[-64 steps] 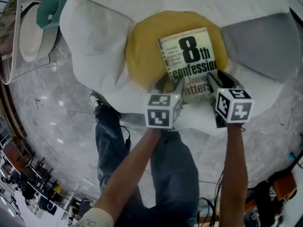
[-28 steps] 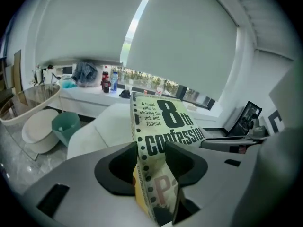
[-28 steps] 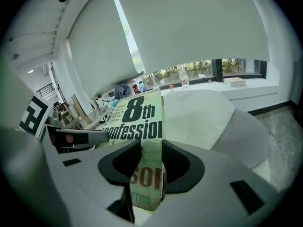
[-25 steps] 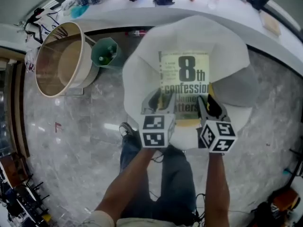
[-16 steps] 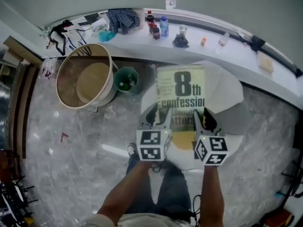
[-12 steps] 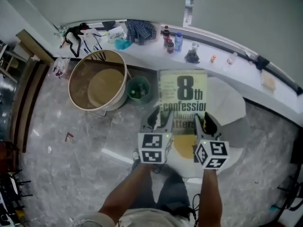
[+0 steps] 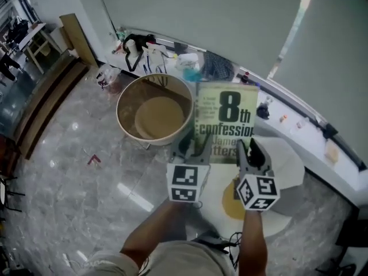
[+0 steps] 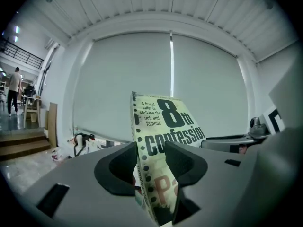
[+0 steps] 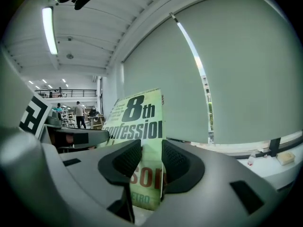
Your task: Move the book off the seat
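The book [image 7: 225, 119], a pale green paperback with "8th confession" on its cover, is held up in the air, cover toward me. My left gripper [image 7: 196, 147] is shut on its lower left edge and my right gripper [image 7: 246, 150] is shut on its lower right edge. In the left gripper view the book [image 8: 158, 141] stands upright between the jaws of the left gripper [image 8: 150, 167]. In the right gripper view the book [image 9: 137, 126] is pinched between the jaws of the right gripper [image 9: 151, 163]. The seat [image 7: 287, 163], white with a yellow cushion [image 7: 232, 203], lies below and behind my right arm.
A large round wooden tub [image 7: 154, 109] stands on the marble floor to the left of the book. A white counter [image 7: 299, 128] with bottles, clothes and small items runs along the wall. Wooden steps [image 7: 46, 96] are at far left. People stand far off in the gripper views.
Both grippers have lifted the book off the yellow cushion and raised it well above the seat. The view has swung up and left, so the tub and wall now show.
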The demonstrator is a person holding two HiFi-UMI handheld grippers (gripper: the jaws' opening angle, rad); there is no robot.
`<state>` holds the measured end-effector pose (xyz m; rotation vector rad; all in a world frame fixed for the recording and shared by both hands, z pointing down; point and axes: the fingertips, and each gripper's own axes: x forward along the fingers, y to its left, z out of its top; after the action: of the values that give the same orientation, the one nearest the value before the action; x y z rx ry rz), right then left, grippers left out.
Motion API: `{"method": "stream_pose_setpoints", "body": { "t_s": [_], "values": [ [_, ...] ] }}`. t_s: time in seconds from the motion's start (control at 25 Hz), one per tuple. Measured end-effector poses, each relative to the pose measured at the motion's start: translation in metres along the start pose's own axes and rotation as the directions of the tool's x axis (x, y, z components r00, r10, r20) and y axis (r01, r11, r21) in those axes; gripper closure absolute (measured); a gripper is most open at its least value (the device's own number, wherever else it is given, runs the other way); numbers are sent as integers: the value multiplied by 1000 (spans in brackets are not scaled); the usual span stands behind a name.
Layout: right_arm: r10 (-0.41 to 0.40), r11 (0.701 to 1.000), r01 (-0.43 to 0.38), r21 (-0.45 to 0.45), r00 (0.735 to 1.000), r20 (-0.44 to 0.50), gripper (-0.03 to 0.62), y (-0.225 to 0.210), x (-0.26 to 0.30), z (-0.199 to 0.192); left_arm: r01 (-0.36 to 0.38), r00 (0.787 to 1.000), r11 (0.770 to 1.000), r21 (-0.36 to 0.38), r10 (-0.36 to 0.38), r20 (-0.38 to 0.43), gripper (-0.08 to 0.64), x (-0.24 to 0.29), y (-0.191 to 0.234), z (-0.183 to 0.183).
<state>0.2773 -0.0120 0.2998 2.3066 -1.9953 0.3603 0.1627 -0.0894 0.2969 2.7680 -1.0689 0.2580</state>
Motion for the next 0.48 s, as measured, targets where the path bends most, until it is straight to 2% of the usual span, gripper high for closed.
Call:
{"method": "stream_pose_setpoints", "body": {
  "t_s": [0.16, 0.48],
  "values": [
    [76, 997, -76, -19, 997, 20, 448, 70, 50, 23, -72, 997, 997, -5, 73, 41, 367, -18, 82, 23],
    [216, 975, -214, -66, 976, 31, 448, 206, 135, 47, -209, 974, 977, -35, 212, 83, 367, -56, 233, 45]
  ]
}}
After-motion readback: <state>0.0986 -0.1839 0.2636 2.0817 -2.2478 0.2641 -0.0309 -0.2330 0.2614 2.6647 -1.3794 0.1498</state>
